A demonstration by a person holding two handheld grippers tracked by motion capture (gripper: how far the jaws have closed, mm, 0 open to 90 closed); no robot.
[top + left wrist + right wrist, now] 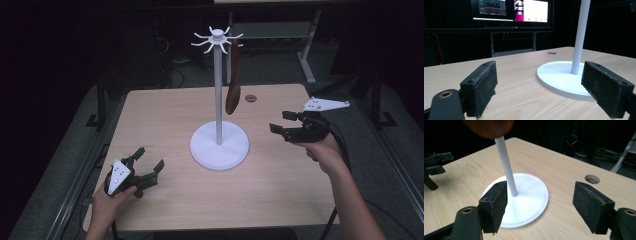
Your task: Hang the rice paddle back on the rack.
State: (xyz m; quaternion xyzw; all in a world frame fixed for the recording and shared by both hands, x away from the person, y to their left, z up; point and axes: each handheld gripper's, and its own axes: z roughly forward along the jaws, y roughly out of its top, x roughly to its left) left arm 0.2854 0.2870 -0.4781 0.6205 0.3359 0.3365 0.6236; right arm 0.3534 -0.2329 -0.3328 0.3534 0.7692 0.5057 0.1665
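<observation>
At the table's centre stood the white stand (219, 142), its round base flat on the wood and its pole upright, topped by a crown of hooks. From one hook, on the 3 o'clock side of the pole, hung the wooden spoon (233, 85), bowl downward, clear of the table (165, 107). In the right gripper view the spoon's bowl (488, 127) showed at the top edge, in front of the pole. The right gripper (286, 122) hovered at 3 o'clock of the base, near it, jaws spread wide with nothing between them. The left gripper (148, 159) sat at about 8 o'clock of the base, low by the tabletop, jaws likewise spread and empty; its own view showed the base (560, 77) between the pads.
</observation>
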